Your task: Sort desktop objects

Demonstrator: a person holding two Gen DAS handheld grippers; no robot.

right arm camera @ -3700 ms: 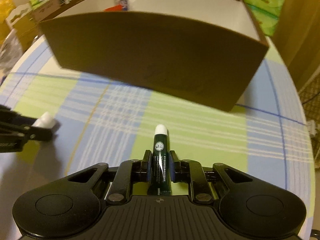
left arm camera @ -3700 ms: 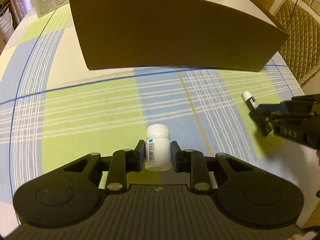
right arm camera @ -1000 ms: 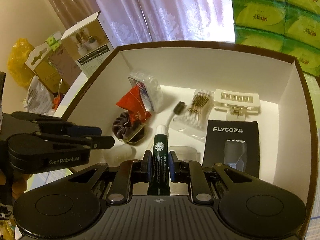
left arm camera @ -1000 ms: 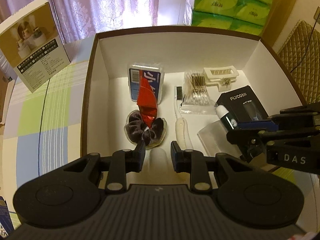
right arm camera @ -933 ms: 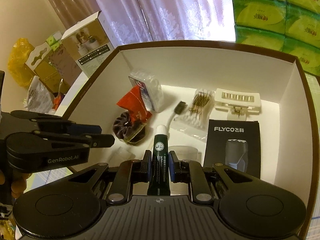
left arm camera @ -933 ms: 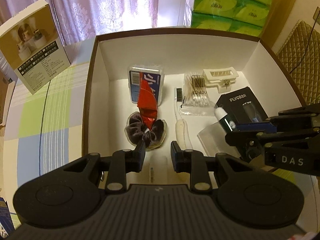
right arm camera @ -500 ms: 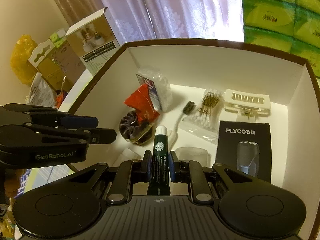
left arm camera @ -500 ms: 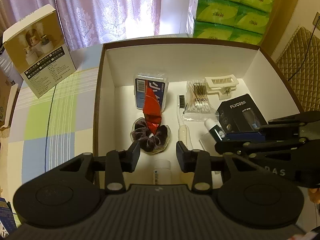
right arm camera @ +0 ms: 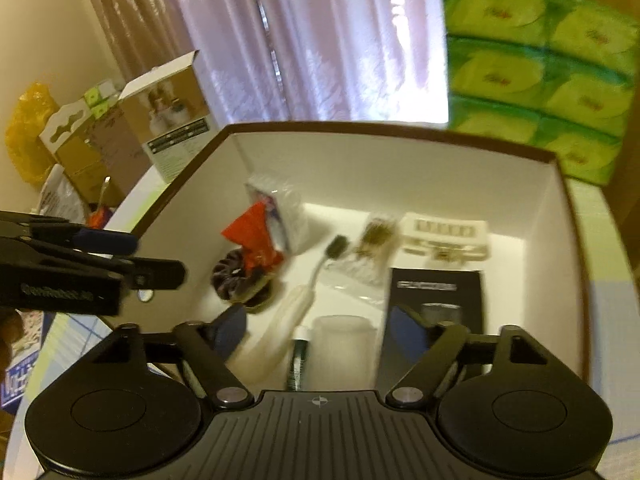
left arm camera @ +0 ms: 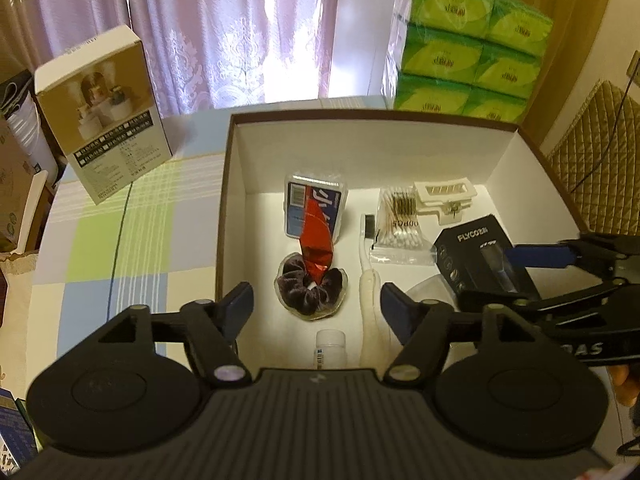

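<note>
Both grippers hover over the open brown box on the checked surface, each with its fingers spread wide and holding nothing. The left gripper hangs above the white bottle lying on the box floor near the dark scrunchie. Below the right gripper, the green tube lies between the toothbrush and a clear cup.

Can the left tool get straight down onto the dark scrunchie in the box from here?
Probably yes. The left tool is open above the box, and the scrunchie lies between its fingers' line. Only the red wrapper overlaps its far edge.
</note>
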